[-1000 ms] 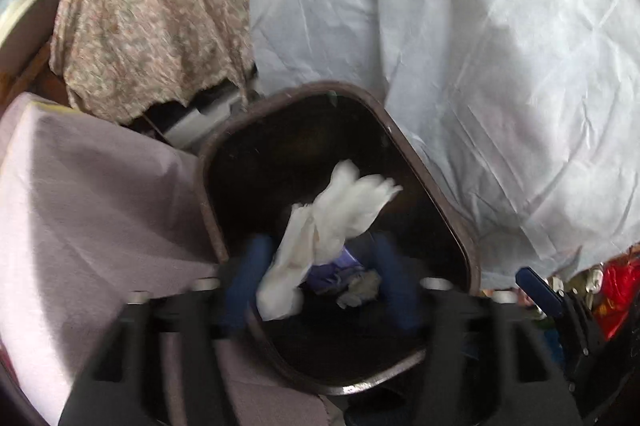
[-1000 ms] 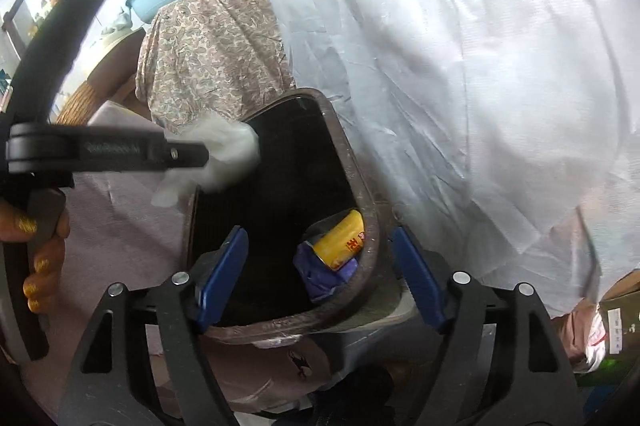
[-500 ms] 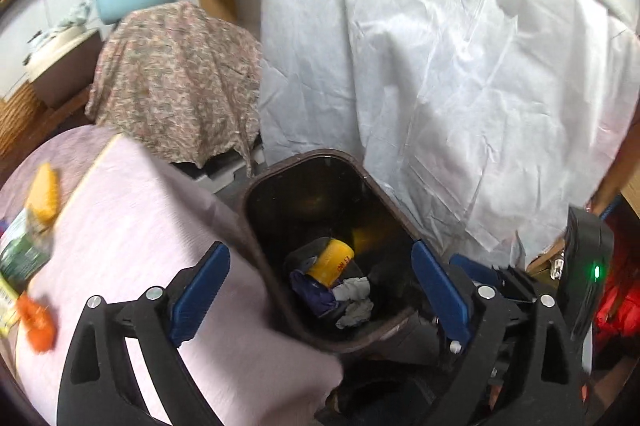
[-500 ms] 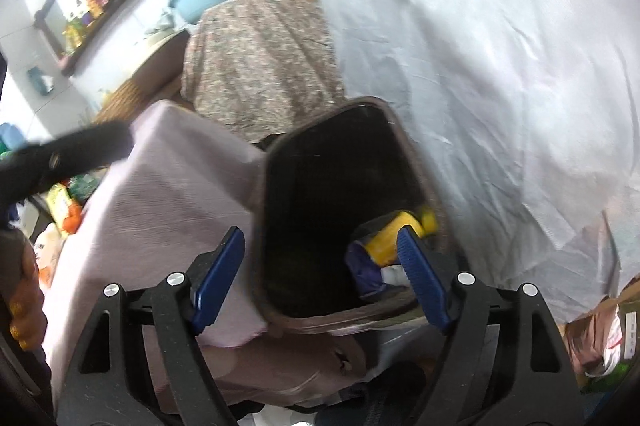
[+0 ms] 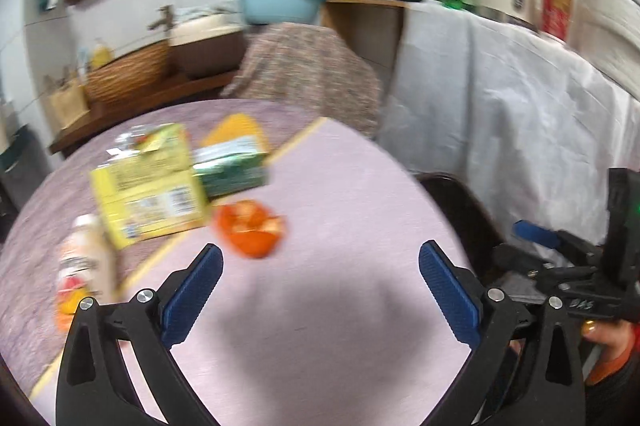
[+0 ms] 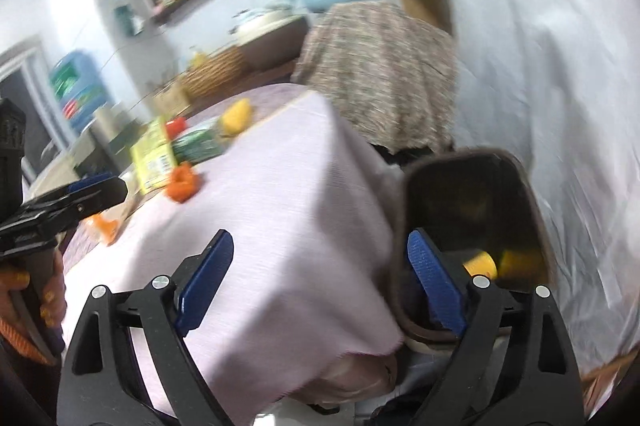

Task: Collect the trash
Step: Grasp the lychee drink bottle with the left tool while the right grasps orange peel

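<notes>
The left gripper [image 5: 320,290] is spread wide and holds nothing. Just ahead of it, a little to its left, an orange wrapper [image 5: 250,234] lies on the pink table [image 5: 340,210]. It looks light, soft and crinkly, so pinching its raised middle should work. Past it lie a yellow box [image 5: 148,194] and a green packet [image 5: 232,166], close together. The right gripper [image 6: 320,286] is spread and empty too, with the brown bin [image 6: 468,194] ahead on its right.
</notes>
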